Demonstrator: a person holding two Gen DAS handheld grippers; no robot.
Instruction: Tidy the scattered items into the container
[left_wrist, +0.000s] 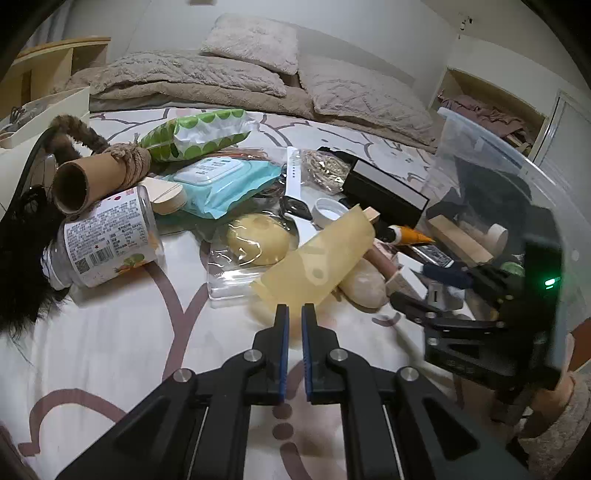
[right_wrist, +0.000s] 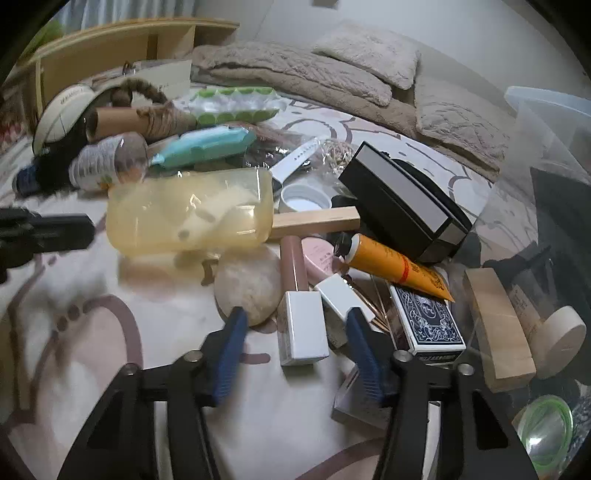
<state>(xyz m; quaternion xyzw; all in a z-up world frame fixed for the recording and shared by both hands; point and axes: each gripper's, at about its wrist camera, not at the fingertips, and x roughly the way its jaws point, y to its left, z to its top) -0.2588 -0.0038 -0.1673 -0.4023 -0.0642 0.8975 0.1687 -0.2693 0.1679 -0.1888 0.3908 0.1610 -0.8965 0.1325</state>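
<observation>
Scattered items lie on a patterned bedsheet. My left gripper (left_wrist: 294, 310) is nearly shut with a thin gap and holds nothing, just before a translucent yellow sheet-headed mallet (left_wrist: 325, 254). My right gripper (right_wrist: 295, 325) is open, its jaws on either side of a white-capped lip gloss tube (right_wrist: 301, 314), with a beige stone (right_wrist: 249, 282) to its left. The right gripper also shows in the left wrist view (left_wrist: 436, 291). A clear plastic container (right_wrist: 546, 184) stands at right and holds wooden blocks (right_wrist: 495, 325).
Around lie an orange tube (right_wrist: 395, 264), a card deck (right_wrist: 428, 321), a black box (right_wrist: 402, 206), a white jar lid (right_wrist: 304, 197), a teal wipes pack (left_wrist: 225, 182), a labelled jar (left_wrist: 107, 240), a cardboard tube (left_wrist: 92, 177) and a white watch (left_wrist: 293, 184). Pillows lie behind.
</observation>
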